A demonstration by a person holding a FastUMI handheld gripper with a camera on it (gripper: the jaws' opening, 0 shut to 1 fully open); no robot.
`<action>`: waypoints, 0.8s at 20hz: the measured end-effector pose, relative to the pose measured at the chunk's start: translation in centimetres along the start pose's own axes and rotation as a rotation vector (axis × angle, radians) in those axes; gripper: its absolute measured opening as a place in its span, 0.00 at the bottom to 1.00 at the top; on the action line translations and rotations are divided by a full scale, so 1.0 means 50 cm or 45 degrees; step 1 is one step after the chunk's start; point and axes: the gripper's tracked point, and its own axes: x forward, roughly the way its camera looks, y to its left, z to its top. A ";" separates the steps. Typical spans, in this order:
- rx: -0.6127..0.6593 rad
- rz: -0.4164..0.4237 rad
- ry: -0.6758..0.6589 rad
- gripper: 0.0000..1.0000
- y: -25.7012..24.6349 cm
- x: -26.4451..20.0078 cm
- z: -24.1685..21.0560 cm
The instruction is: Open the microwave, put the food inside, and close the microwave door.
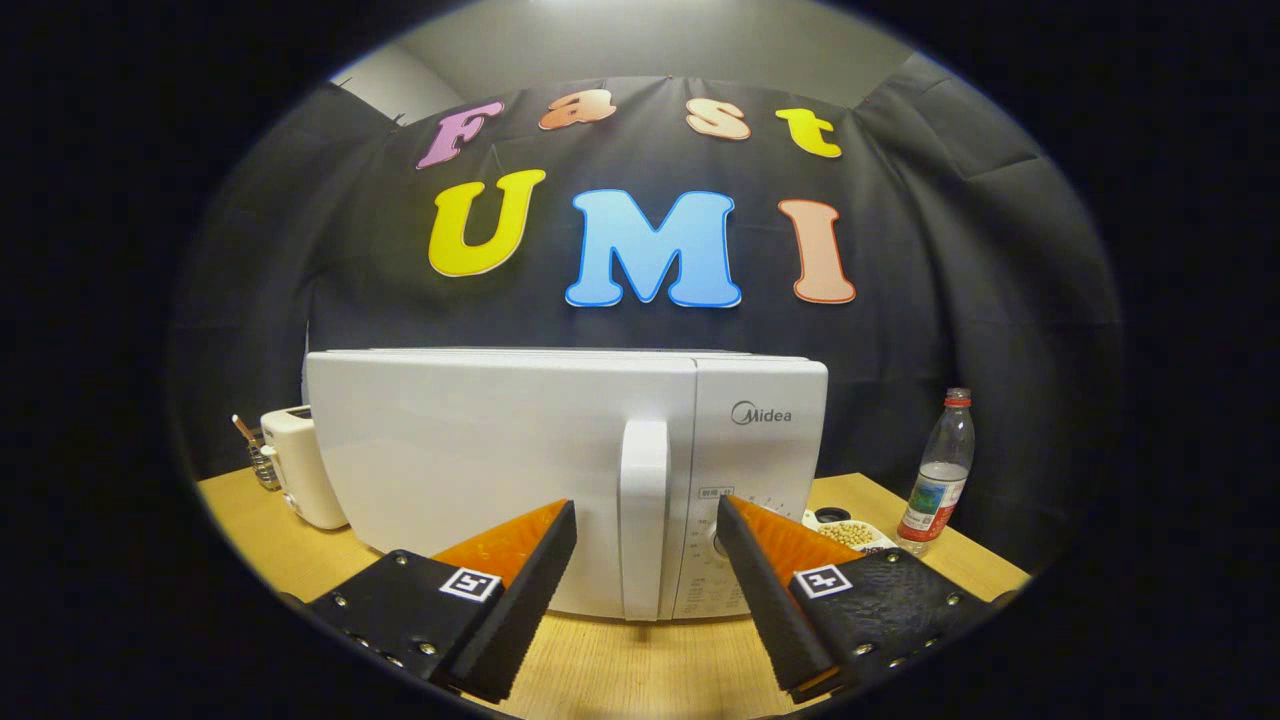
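- White casing: the microwave [500, 470] stands on the wooden table [640, 670], its front turned to the camera and its door shut flush with the body.
- The door handle [644, 520], a white upright bar, sits at the seam between the door panel and the control panel [745, 520]. It runs from about mid-height of the front down to the lower edge.
- The gripper [646, 522] is spread wide, holding nothing. The handle lies in the gap between the two fingertips, just ahead of them; whether either finger touches the microwave front cannot be told, and neither presses on the handle.
- The left finger [520, 590] points at the door panel, just left of the handle. The right finger [770, 590] points at the control panel, covering part of its lower dial and markings.
- A square printed marker shows on the top of each finger mount.
- The food: a shallow white dish of pale round pieces [850, 533] sits on the table just right of the microwave, beyond the right finger and close to the casing's lower corner.
- A clear plastic bottle with a red cap [938, 475] stands upright right of the dish, near but apart from it.
- A white toaster [298, 465] stands left of the microwave, close against its side, with a small glass holding utensils [262, 462] further left.
- Black cloth forms the booth wall behind all items.
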 end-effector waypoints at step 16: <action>0.120 -0.054 0.051 0.11 0.013 0.021 -0.015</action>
